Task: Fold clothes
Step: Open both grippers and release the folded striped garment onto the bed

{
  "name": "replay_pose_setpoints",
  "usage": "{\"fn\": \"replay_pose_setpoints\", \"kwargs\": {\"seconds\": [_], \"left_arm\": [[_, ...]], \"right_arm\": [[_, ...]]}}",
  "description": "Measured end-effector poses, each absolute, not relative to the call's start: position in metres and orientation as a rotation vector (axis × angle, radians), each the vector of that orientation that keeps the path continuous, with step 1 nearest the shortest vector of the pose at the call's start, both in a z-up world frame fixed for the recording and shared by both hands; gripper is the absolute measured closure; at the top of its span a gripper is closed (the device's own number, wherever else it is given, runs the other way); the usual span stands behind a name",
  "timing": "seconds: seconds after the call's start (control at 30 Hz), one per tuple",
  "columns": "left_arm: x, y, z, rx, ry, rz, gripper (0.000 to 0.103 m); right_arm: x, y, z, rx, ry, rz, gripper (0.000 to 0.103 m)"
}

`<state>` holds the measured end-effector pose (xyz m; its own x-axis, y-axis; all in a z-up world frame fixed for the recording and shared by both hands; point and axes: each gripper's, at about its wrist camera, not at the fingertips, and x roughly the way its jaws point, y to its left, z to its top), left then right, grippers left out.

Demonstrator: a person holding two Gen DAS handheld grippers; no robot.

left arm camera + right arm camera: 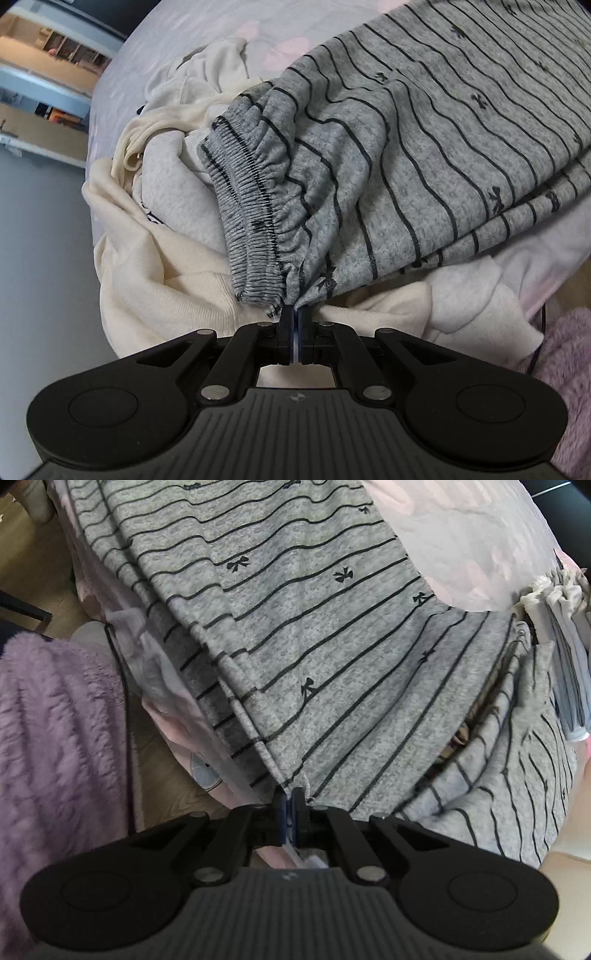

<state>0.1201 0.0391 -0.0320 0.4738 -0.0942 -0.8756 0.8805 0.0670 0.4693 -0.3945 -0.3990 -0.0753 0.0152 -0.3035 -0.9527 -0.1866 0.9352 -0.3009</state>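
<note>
Two grippers, both mine, are clamped on one garment. At the far left of my left wrist view a shelving unit (48, 51) stands blurred beyond the rounded edge of the pale lilac bedsheet with faint pink shapes (229, 22). Moving right, a cream fleecy sweatshirt lying crumpled in soft folds (155, 258) sprawls over the bed. The grey knit trousers with thin black stripes and small black bows (424, 147) rest partly on top of it, their gathered elastic waistband (243, 192) running down towards me. My left gripper (294, 317) has its jaws pressed together on the fabric just beside the lower end of that waistband. To the right the trousers spread away across the bed in at least two stacked layers, and a fuzzy mauve plush fabric (569, 362) fills the lower right corner.

From my right wrist view, the same mauve plush (55, 738) takes up the left, with wooden floor (29, 572) above it. Next comes the sheet's edge, then the striped grey trousers (314, 627) stretching upward and away. My right gripper (291, 799) pinches a folded edge of them, jaws closed tight. Further right the cloth bunches into a rumpled fold, and pale folded clothes (565, 635) sit at the far right.
</note>
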Motion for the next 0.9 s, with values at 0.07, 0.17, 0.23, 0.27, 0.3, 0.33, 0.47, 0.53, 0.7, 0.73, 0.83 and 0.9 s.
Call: {"fn": "replay_pose_setpoints", "kwargs": {"seconds": [0.07,0.17,0.23,0.27,0.3,0.33,0.47,0.53,0.7,0.73,0.83,0.9], "left_arm": [[0.119,0.04,-0.027,1.275,0.797,-0.882,0.099],[0.105,0.04,-0.013,1.278,0.784,-0.957,0.084],[0.091,0.035,-0.003,1.286,0.728,-1.003,0.084],[0.083,0.031,0.002,1.289,0.699,-1.025,0.083],[0.074,0.025,0.006,1.291,0.67,-1.053,0.083],[0.064,0.019,0.008,1.293,0.642,-1.085,0.082],[0.013,-0.008,0.004,1.352,0.54,-1.234,0.082],[-0.011,-0.018,-0.004,1.357,0.514,-1.302,0.082],[-0.06,-0.04,-0.029,1.342,0.464,-1.445,0.082],[-0.069,-0.043,-0.034,1.342,0.455,-1.471,0.082],[-0.09,-0.051,-0.048,1.3,0.447,-1.537,0.078],[-0.1,-0.052,-0.057,1.279,0.457,-1.572,0.075]], "right_arm": [[-0.392,-0.4,-0.079,-0.39,1.57,-0.082,0.099],[-0.389,-0.397,-0.071,-0.407,1.558,-0.054,0.093],[-0.386,-0.391,-0.061,-0.454,1.515,-0.056,0.085],[-0.384,-0.387,-0.055,-0.478,1.487,-0.06,0.084],[-0.38,-0.383,-0.049,-0.494,1.454,-0.062,0.084],[-0.375,-0.377,-0.042,-0.51,1.415,-0.061,0.084],[-0.347,-0.341,-0.032,-0.571,1.281,0.006,0.084],[-0.332,-0.317,-0.035,-0.604,1.221,0.041,0.084],[-0.302,-0.266,-0.045,-0.555,1.089,0.108,0.084],[-0.297,-0.258,-0.048,-0.544,1.069,0.115,0.084],[-0.284,-0.235,-0.057,-0.492,1.019,0.146,0.08],[-0.278,-0.223,-0.065,-0.481,1.007,0.162,0.08]]}}
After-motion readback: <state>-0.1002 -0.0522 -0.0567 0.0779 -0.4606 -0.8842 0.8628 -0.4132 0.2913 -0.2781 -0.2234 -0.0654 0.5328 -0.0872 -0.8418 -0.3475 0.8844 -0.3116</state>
